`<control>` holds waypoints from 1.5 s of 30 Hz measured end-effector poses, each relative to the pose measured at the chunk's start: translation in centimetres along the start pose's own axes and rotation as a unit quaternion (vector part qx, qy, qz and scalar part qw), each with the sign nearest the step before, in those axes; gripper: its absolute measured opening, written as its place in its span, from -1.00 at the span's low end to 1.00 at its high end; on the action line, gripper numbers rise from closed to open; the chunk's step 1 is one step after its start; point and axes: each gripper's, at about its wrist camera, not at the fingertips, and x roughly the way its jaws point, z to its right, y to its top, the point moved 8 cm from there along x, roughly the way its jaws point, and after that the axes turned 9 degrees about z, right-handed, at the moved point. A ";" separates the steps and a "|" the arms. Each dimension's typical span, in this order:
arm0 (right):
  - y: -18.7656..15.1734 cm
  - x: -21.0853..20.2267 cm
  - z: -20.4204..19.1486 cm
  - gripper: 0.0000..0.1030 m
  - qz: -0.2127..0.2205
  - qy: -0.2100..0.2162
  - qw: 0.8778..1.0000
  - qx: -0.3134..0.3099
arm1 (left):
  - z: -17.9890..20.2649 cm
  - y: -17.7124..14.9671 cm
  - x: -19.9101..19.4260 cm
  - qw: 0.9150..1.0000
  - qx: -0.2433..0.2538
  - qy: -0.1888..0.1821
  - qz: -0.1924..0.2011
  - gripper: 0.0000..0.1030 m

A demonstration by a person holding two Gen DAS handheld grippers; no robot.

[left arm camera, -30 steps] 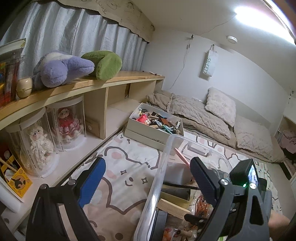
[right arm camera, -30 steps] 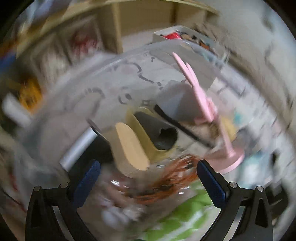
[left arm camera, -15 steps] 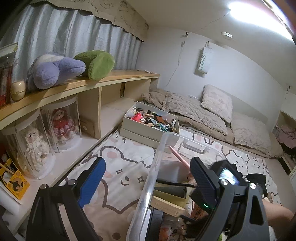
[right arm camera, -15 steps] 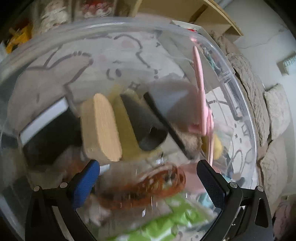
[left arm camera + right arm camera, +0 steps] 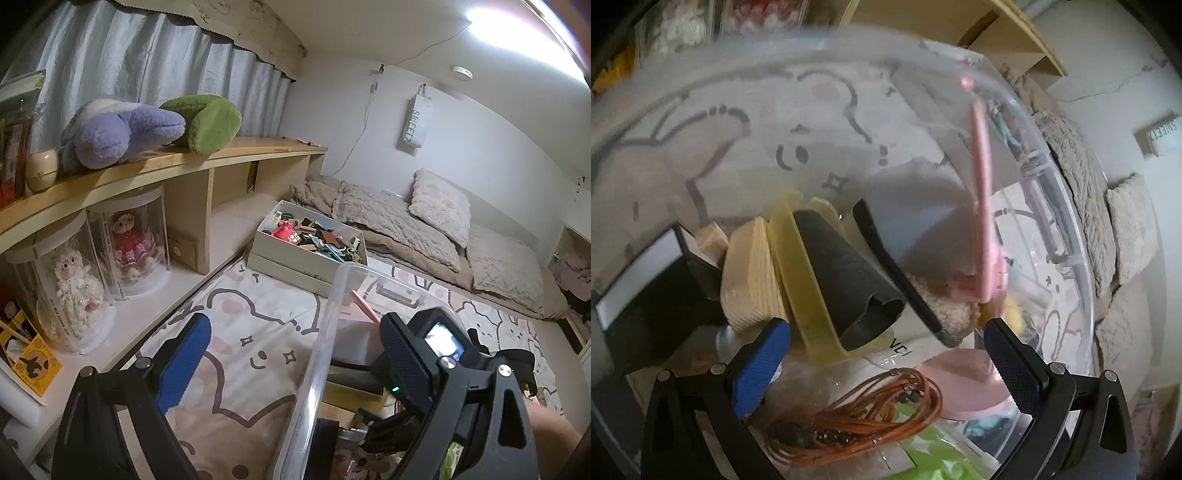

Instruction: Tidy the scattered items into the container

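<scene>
I am holding my left tongs (image 5: 295,354) low in the frame with the jaws wide apart and nothing between the pads; the near wall of the clear bin (image 5: 317,373) is rising up through the gap between them. My right tongs (image 5: 886,354) are hanging inside the bin, jaws apart too, gripping nothing. Between and just above their tips, in the lower middle of the right view, an orange cord (image 5: 864,417) is lying coiled on the bin's floor. Above it, at centre, a dark cone (image 5: 846,280) is lying in a yellow tray (image 5: 798,280) beside a wood block (image 5: 750,273). A pink stick (image 5: 982,192) is standing up at right of centre, leaning toward the bin's rim. In the left view, a white box (image 5: 310,254) full of small items is sitting on the patterned mat (image 5: 236,332) at centre, beyond the bin. Plush toys (image 5: 122,133) are lying on the shelf (image 5: 229,155) at upper left.
</scene>
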 end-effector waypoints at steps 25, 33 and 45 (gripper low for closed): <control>-1.3 -10.1 4.9 1.00 0.211 0.090 0.960 0.161 | 3.8 -1.1 -0.2 0.999 0.036 0.005 -0.022 1.00; -2.2 -13.0 6.4 1.00 0.248 0.085 0.947 0.185 | 5.0 -1.3 -1.4 0.998 0.052 0.018 -0.022 1.00; -5.5 -17.9 8.4 1.00 0.288 0.080 0.932 0.207 | 7.5 -1.5 -4.9 0.998 0.068 0.016 -0.008 1.00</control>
